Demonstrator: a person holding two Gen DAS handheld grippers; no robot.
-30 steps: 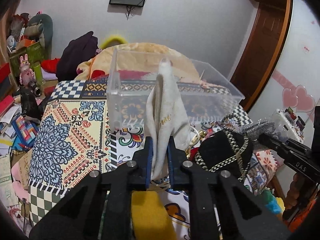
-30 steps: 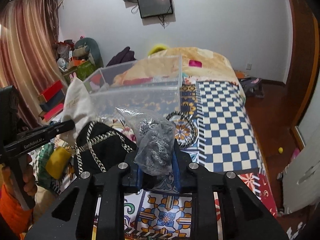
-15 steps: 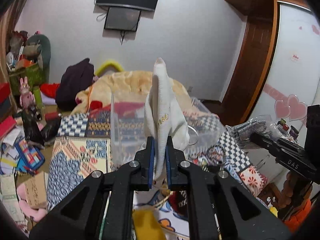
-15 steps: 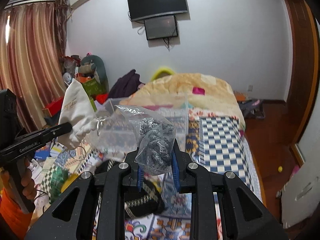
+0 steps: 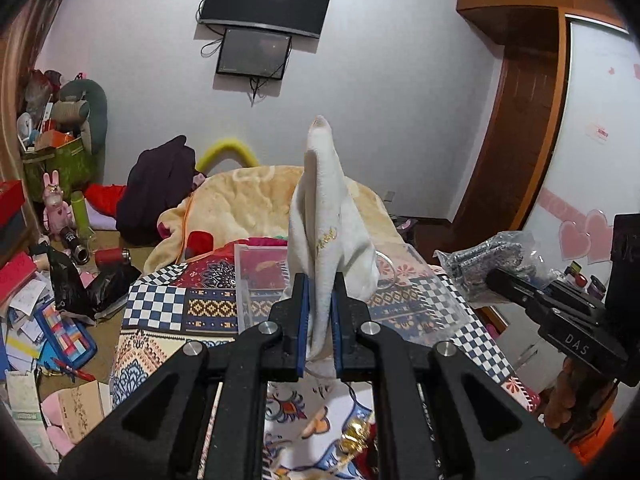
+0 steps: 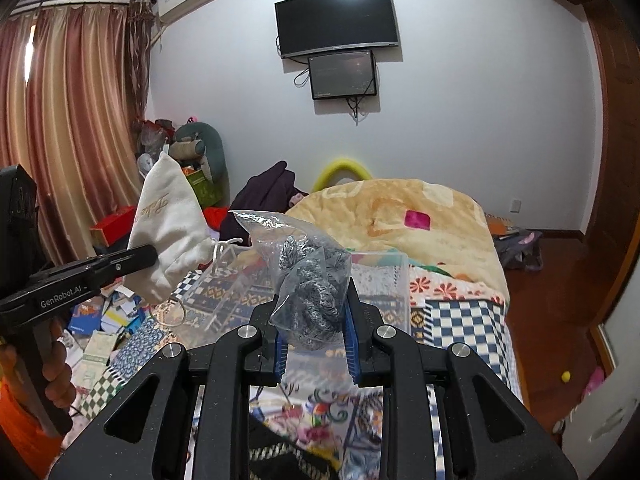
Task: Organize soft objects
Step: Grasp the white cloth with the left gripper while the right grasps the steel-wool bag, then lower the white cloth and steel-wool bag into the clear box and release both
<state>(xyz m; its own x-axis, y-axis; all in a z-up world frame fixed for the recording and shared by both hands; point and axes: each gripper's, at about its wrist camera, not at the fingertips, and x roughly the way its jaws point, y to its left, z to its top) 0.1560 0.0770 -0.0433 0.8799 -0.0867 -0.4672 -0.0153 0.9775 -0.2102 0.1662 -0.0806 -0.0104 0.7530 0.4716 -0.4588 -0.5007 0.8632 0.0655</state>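
Left tool (image 5: 319,312) clamps soft cream pouch (image 5: 328,216) | right tool (image 6: 316,334) clamps crinkly plastic bag (image 6: 308,276)

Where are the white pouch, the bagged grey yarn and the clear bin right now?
white pouch (image 5: 328,224): left wrist view, its cloth body above the fingers.
bagged grey yarn (image 6: 314,280): right wrist view, the knitted bundle inside the plastic.
clear bin (image 6: 394,280): right wrist view, its right wall.

Left tongs (image 5: 319,322) raised, pads pinched nearly together, right tongs (image 6: 316,334) raised alongside, clamped wider
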